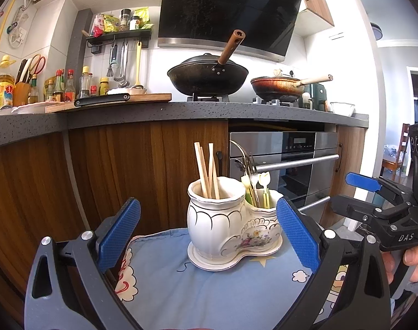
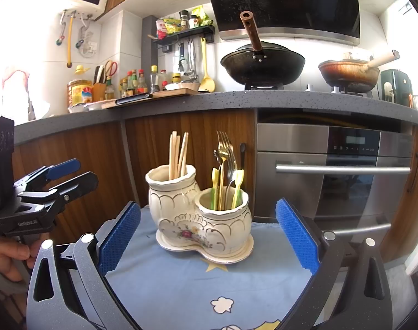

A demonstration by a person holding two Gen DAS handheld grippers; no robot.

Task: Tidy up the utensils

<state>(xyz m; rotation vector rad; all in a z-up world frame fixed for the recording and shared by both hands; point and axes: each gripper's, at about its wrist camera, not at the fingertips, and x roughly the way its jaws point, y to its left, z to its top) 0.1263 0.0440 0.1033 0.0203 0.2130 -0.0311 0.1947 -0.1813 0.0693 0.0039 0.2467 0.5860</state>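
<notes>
From the left wrist view, the left gripper (image 1: 209,228) is hanging wide open around the white floral ceramic two-pot holder (image 1: 233,228), touching nothing. The wooden chopsticks (image 1: 207,172) are standing in its taller pot. It is sitting on the blue cartoon-print cloth (image 1: 209,297) covering the desk. The right gripper (image 1: 363,185), lettered "DAS", is hovering beside it.

From the right wrist view, the right gripper (image 2: 207,233) is likewise gaping open, the gold and green forks (image 2: 225,170) standing in the shorter pot. Behind, a black wok (image 2: 262,63) is resting above the steel oven (image 2: 335,170).

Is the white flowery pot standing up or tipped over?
Standing up: the white flowered ceramic holder sits flat on its saucer, wooden chopsticks pointing upward.
</notes>
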